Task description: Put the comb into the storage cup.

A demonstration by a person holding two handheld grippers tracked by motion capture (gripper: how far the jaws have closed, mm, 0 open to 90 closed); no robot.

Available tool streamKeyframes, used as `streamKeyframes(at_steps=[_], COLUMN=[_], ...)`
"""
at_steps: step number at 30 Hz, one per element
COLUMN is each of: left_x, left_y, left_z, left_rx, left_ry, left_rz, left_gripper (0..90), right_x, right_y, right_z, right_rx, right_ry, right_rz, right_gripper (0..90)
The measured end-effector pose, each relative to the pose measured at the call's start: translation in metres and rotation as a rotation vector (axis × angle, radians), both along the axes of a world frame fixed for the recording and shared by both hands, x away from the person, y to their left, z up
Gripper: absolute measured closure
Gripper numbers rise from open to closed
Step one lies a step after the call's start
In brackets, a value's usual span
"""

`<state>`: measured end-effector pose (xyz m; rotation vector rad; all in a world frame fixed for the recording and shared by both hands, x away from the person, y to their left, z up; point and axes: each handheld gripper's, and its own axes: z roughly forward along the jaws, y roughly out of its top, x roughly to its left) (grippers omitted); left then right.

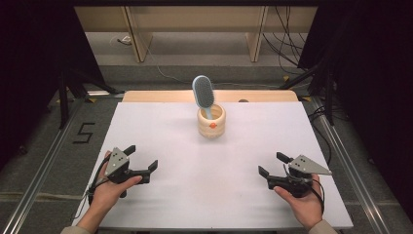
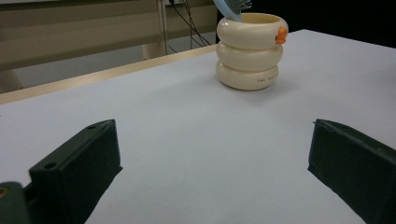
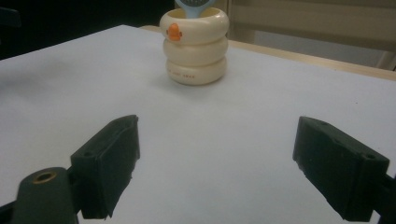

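My left gripper (image 1: 143,161) rests low over the white table (image 1: 160,126), near its front left edge, and its 2 jaws stand wide apart with nothing between them. Further in, at the middle of the far side, stands the cream holder (image 1: 211,122), a cup made like 3 stacked rings with a small orange mark on it. The blue hairbrush (image 1: 203,92) stands in it, handle down, head leaning a little to the left above the rim. My right gripper (image 1: 271,165) waits near the front right edge, jaws also spread and empty, well apart from the holder. I judge that the step in hand is reaching for the brush. To do it well, I should come from above, take the handle just over the rim, and steady the holder with the other gripper so it does not tip.
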<state>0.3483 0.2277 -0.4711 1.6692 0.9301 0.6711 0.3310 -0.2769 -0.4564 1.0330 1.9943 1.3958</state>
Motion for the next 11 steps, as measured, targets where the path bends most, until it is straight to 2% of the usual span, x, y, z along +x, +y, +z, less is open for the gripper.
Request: streamKeyframes(at_steps=[11], left_x=[0.0009], left_y=[-0.001], left_z=[-0.0019], left_rx=[0.005], left_ry=[0.011], left_rz=[0.003], left_gripper=[0.9], right_x=[-0.0002], right_y=[0.0001], right_z=[-0.0009], right_rx=[0.003], right_ry=[-0.003], right_rz=[-0.001], right_gripper=[15.7])
